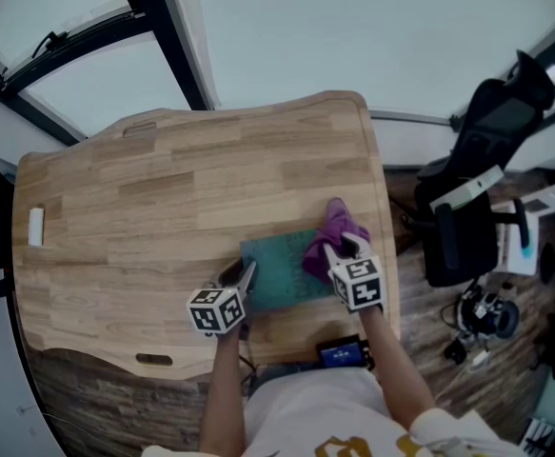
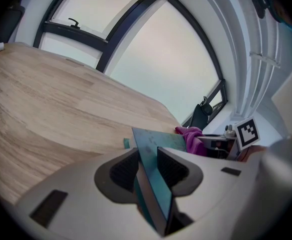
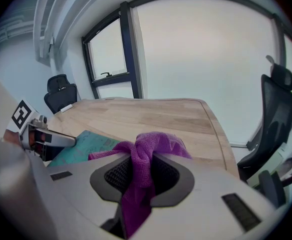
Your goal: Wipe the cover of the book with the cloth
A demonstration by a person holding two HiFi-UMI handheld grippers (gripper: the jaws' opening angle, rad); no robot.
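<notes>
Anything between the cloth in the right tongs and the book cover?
Nothing visible. The cloth, clamped in the right tongs, lies over the right edge of the book; the left tongs grip its near left corner.

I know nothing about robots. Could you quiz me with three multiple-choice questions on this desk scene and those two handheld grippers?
1. Where does the book lie?
A) on the table, near its front edge
B) on a shelf
C) in a drawer

2. What colour is the cloth?
A) yellow
B) purple
C) white

3. What is the left gripper doing?
A) hanging open
B) shut on the cloth
C) shut on the book

Answers: 1 A, the head view shows it by the front edge. 2 B, purple fabric sits pinched in the right gripper. 3 C, its own view shows the cover between closed jaws.
</notes>
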